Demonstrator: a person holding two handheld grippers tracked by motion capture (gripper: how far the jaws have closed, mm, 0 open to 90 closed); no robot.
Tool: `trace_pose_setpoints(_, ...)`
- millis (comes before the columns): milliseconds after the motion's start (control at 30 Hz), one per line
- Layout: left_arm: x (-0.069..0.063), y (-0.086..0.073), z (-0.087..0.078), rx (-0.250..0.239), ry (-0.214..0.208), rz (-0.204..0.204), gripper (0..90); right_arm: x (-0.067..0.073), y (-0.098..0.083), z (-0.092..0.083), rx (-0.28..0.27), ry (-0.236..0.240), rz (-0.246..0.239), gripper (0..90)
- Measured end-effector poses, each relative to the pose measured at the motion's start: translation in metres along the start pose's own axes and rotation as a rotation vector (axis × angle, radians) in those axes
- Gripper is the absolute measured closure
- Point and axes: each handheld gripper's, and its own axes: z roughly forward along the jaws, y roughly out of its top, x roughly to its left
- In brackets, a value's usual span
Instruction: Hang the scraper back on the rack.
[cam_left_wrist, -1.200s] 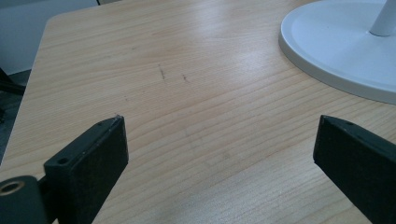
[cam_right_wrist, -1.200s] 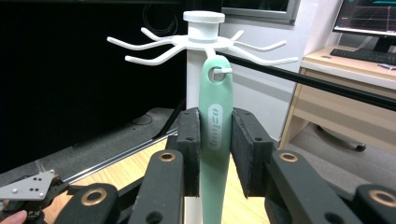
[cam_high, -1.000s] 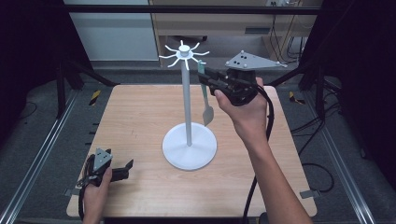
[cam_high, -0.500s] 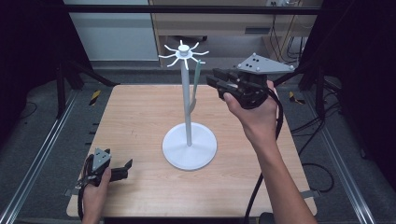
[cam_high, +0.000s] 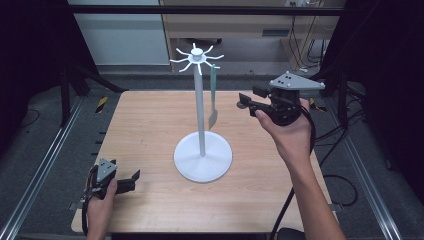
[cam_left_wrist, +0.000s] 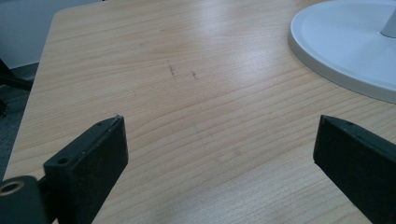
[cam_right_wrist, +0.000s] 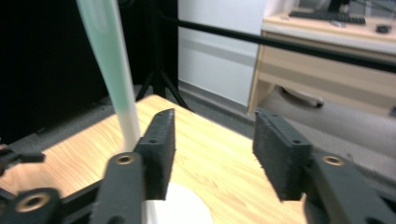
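- The right tool (cam_high: 246, 103) is held above the worktop (cam_high: 150, 130), just right of the hanging utensil (cam_high: 213, 97). Its jaws have just been opening and stand apart with nothing between them.
- In the right gripper view the utensil (cam_right_wrist: 109, 60) hangs outside the jaws, left of the left pad.
- It dangles from a prong of the white stand (cam_high: 201, 115). It looks lightly hooked, so a brush from the nearby right tool could set it swinging or knock it off.
- The left tool (cam_high: 131, 177) rests low near the worktop's front left corner, jaws wide and empty, well apart from the stand's base (cam_left_wrist: 345, 51).
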Motion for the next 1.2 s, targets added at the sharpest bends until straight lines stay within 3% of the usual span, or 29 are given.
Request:
trace_pose_setpoints(167,0.000,-0.001,0.001,0.003,-0.004,-0.002,2.5,-0.004,-0.018,0.000,0.027,-0.048,-0.017,41.8)
trace_pose_setpoints(400,0.003,-0.001,0.001,0.000,0.003,-0.010,2.6,-0.015,-0.046,-0.002,0.031,-0.122,0.045,26.9)
trace_pose_setpoints(633,0.004,-0.002,0.002,0.002,0.006,-0.010,2.5,-0.023,-0.082,0.000,0.059,-0.207,0.069,15.4)
trace_pose_setpoints(1000,0.004,-0.002,0.001,0.002,0.009,-0.005,2.5,-0.032,-0.147,0.014,0.108,-0.220,0.150,11.7)
trace_pose_setpoints(1200,0.004,-0.002,0.001,0.002,0.008,-0.004,2.5,-0.033,-0.170,0.017,0.089,-0.213,0.197,9.5)
